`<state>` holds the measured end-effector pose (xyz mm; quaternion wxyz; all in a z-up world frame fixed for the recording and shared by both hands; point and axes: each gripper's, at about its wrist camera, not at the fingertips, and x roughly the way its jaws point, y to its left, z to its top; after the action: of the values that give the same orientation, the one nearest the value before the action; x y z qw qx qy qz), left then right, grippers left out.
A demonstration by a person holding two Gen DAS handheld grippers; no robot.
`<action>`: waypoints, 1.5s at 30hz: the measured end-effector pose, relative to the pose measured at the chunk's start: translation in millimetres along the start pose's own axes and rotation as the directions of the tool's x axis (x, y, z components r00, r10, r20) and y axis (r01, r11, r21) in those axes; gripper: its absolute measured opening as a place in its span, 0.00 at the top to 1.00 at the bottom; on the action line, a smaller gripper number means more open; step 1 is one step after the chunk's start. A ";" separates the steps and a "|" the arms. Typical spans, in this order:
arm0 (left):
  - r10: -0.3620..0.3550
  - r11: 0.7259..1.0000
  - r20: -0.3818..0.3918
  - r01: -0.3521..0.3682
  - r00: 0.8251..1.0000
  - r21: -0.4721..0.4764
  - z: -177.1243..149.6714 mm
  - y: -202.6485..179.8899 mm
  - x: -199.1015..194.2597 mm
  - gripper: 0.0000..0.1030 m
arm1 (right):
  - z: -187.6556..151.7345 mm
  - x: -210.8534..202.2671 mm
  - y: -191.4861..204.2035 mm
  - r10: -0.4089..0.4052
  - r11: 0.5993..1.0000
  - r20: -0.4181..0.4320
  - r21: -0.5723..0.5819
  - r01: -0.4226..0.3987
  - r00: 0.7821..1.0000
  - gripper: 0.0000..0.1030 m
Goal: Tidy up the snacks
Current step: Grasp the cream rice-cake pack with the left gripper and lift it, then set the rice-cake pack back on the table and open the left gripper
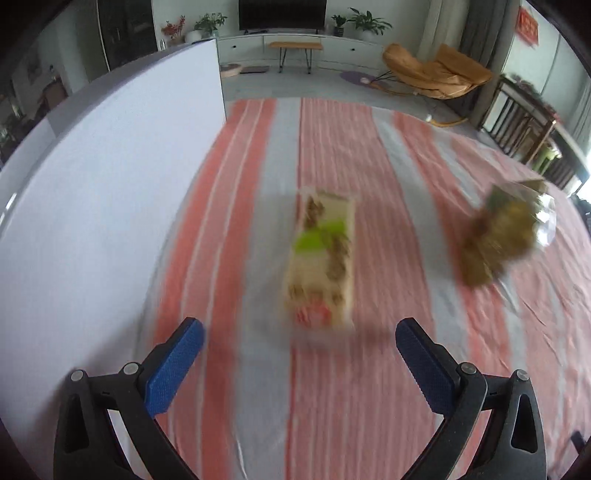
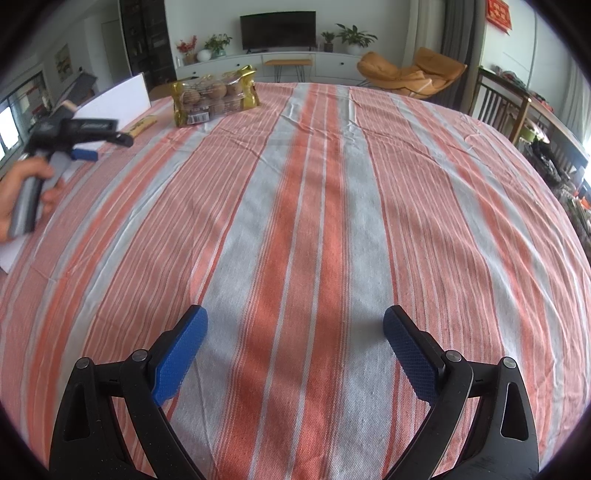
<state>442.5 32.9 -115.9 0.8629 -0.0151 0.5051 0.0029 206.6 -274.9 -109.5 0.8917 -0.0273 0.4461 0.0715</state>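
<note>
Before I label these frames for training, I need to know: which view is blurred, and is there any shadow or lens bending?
Left wrist view: motion blur smears the snack box and the bag. Right wrist view: sharp, with a soft shadow on the striped cloth. Both views: fisheye bending and dark corners.

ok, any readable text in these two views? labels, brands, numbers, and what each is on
Nothing is legible in either view.
Long snack pack: printing lost to motion blur.
Gold bag of round snacks: white barcode label at its near left corner, too small to read.
Left gripper body: light lettering, blurred.
Red wall hanging: characters too small to read.
</note>
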 end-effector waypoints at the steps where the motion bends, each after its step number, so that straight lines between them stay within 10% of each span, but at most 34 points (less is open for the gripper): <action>1: 0.016 1.000 0.010 -0.016 1.000 0.023 7.0 -3.7 4.8 0.03 | 0.2 0.6 0.0 0.001 1.000 0.000 0.001 -0.001 1.000 0.05; 5: -0.012 0.998 0.093 0.007 0.996 0.057 11.4 -11.3 -2.1 0.71 | 0.0 0.5 0.8 0.003 1.000 0.001 0.002 -0.003 1.000 0.05; 17: -0.033 0.996 0.114 0.023 0.993 0.089 -168.8 -31.0 -100.4 0.70 | -0.5 -0.7 -0.4 0.000 1.000 0.000 -0.001 0.000 1.000 0.05; 19: -0.039 0.995 0.122 0.027 0.992 0.094 -196.6 -37.5 -114.5 0.63 | -0.8 -0.7 -0.2 -0.002 1.000 0.000 -0.002 0.002 1.000 0.05; 22: -0.025 0.993 0.118 0.011 0.993 0.114 -216.1 -38.2 -118.5 0.02 | -0.7 -0.6 0.1 -0.003 1.000 0.000 -0.002 0.003 1.000 0.05; 45: -0.058 0.992 0.109 0.045 0.992 0.118 -197.9 -35.3 -103.0 0.00 | -1.7 -0.5 0.8 -0.010 1.000 -0.005 -0.002 0.009 1.000 0.02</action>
<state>220.3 -7.0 -122.1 0.8890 0.0222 0.4548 -0.0477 204.8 -274.4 -110.1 0.8909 -0.0306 0.4482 0.0677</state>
